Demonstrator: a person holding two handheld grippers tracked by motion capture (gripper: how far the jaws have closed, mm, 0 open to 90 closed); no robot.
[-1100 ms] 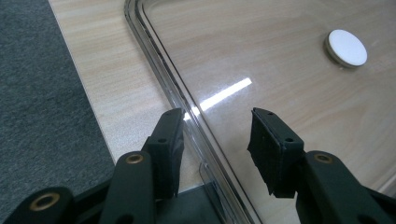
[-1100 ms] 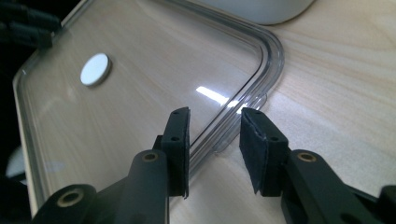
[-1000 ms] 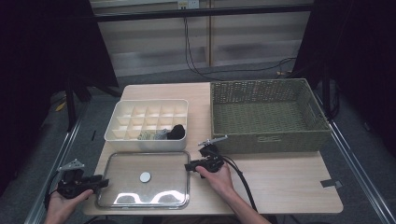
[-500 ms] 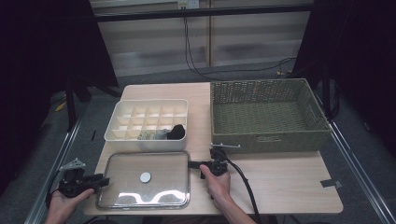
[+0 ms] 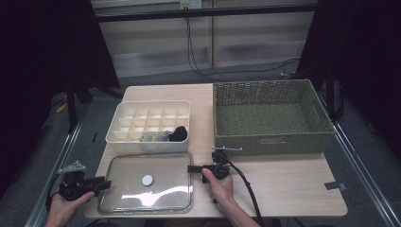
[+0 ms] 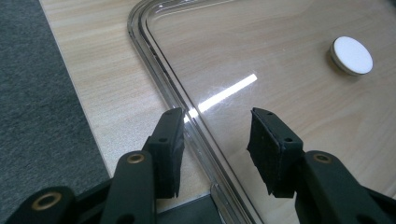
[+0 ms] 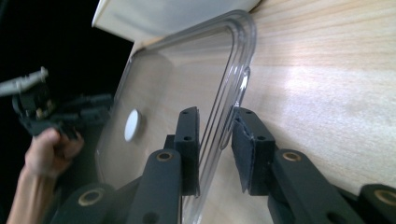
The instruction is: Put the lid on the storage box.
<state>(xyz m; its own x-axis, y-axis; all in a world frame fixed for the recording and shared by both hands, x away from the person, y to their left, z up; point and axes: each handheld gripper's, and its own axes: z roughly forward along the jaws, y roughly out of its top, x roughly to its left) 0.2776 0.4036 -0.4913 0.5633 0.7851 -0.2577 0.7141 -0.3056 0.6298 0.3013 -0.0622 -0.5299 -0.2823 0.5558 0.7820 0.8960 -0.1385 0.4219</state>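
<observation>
the right gripper (image 5: 191, 168) is what has changed. a second ago it hung off the lid's far right corner, and now it sits at the middle of the lid's right edge. its jaws have just been closing and then eased back a little. in the right gripper view they (image 7: 215, 135) stand narrow with the lid's right rim and small tab between them, and i see no pad clearly pressing yet. the left gripper (image 5: 101, 183) has not stirred. it stays at the lid's left edge, jaws (image 6: 217, 140) half wide and astride the left rim without pinching it.

i judge this to mean both sides are now lined up for a two-handed lift (the clamp itself looks not yet made). the clear lid (image 5: 165, 189) lies flat on the table (image 5: 293, 189) at the near edge, between the two grippers.

counted from near to far:
- two hands, a left hand (image 5: 66, 208) and a right hand (image 5: 221, 189), each with one gripper.
- one lid, with one white knob (image 5: 147, 179) at its centre.
- one white divided box (image 5: 113, 135), just beyond the lid's far edge. its row nearest the lid holds one dark bundle (image 5: 179, 134) and one greyish bundle (image 5: 153, 137); what they are i cannot tell.
- one woven basket (image 5: 274, 142), beyond and to the right of the lid, nothing visible in it.
- one strip of tape (image 5: 335, 185), well right of the lid.
</observation>
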